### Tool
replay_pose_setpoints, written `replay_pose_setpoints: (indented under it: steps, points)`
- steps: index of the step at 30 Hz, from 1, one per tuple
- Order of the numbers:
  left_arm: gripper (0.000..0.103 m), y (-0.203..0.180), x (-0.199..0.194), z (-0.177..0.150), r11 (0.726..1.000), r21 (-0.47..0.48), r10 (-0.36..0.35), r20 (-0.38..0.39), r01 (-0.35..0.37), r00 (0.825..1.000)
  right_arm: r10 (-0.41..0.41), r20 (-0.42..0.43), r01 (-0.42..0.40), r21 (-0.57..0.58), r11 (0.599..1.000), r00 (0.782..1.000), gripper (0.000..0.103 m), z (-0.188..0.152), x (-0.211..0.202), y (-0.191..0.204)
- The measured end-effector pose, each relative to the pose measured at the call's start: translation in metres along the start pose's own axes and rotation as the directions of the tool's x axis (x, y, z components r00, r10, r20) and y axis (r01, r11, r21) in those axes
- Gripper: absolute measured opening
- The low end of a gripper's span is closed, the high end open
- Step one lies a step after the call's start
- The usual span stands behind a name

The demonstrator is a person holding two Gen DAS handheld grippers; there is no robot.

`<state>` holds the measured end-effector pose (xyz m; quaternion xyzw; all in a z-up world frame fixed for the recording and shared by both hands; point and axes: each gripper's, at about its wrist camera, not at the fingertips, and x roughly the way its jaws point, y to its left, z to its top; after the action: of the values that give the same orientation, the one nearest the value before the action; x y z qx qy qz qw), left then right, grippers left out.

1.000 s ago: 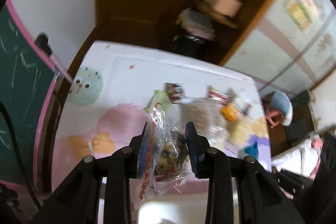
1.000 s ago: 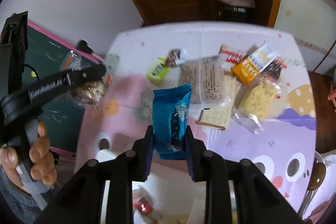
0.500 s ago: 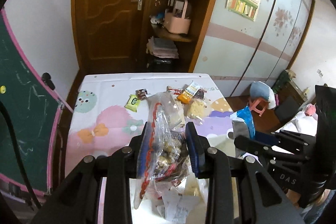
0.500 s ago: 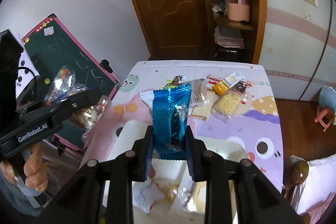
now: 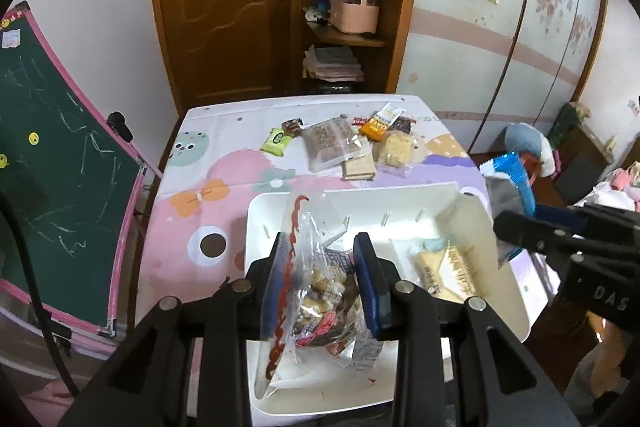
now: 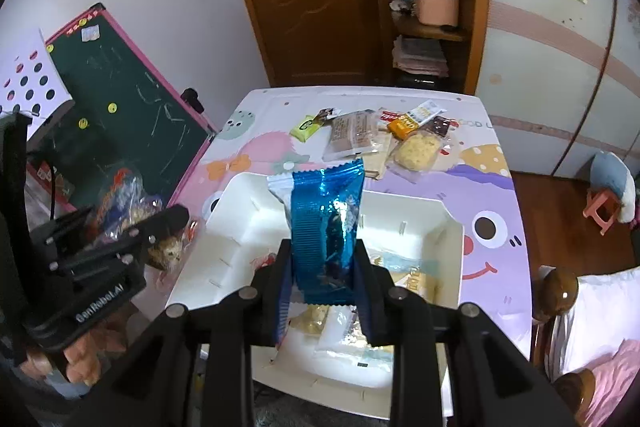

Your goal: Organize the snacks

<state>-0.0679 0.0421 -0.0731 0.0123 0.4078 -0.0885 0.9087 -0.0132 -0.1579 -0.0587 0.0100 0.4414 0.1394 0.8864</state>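
Observation:
My left gripper point(image 5: 322, 259) is shut on a clear snack bag point(image 5: 316, 287) with a red wavy seam, held over the left part of the white divided box point(image 5: 400, 205). In the right wrist view my right gripper point(image 6: 322, 261) is shut on a shiny blue snack packet point(image 6: 326, 223) that stands upright above the white divided box point(image 6: 420, 215). Yellow and white packets point(image 6: 400, 279) lie in the box's right compartment. The left gripper also shows at the left of the right wrist view point(image 6: 160, 227). Loose snacks point(image 5: 352, 147) lie at the table's far end.
The table has a pink and purple cartoon cloth point(image 5: 224, 187). A green chalkboard point(image 5: 60, 163) with a pink frame leans at the left. A wooden door and shelves point(image 5: 344, 7) stand behind the table. A bed post point(image 6: 558, 291) and a pink stool point(image 6: 600, 207) are on the right.
Both grippers have drawn back from the far snacks and now hang over the white box, each still holding its packet. The left wrist rolled to a level view.

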Motion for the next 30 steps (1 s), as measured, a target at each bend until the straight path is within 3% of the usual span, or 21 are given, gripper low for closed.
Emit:
replay_pose_setpoints:
  steps: [4, 5, 6, 8, 13, 16, 30]
  points:
    - [0.031, -0.005, 0.006, -0.004, 1.0, 0.007, 0.015, -0.027, -0.015, 1.0, -0.019, -0.052, 0.019, -0.005, 1.0, 0.998, 0.029, -0.004, 0.01, 0.002]
    - [0.037, -0.006, 0.007, -0.005, 1.0, 0.011, 0.026, -0.03, -0.025, 0.999, -0.021, -0.07, 0.021, -0.004, 1.0, 0.997, 0.032, -0.005, 0.014, 0.002]
    - [0.059, -0.006, 0.008, -0.004, 0.999, 0.012, 0.035, -0.033, -0.035, 0.999, -0.022, -0.089, 0.022, -0.001, 1.0, 0.996, 0.034, -0.005, 0.018, 0.001]
    - [0.088, -0.006, 0.008, -0.003, 0.999, 0.007, 0.044, -0.025, -0.044, 0.999, -0.035, -0.114, 0.037, 0.008, 0.999, 0.993, 0.042, -0.006, 0.023, 0.0]
    - [0.089, -0.012, 0.002, -0.004, 0.997, 0.037, 0.072, 0.024, -0.073, 0.997, -0.043, -0.122, 0.045, 0.011, 0.999, 0.992, 0.046, -0.008, 0.025, 0.0]
    - [0.089, -0.013, 0.003, -0.004, 0.997, 0.041, 0.072, 0.014, -0.073, 0.997, -0.058, -0.128, 0.059, 0.002, 0.998, 0.99, 0.053, -0.008, 0.027, 0.002]
    - [0.089, -0.01, 0.014, -0.006, 0.997, 0.025, 0.068, -0.03, -0.067, 0.997, -0.066, -0.179, 0.069, 0.007, 0.998, 0.982, 0.056, -0.014, 0.04, -0.001]
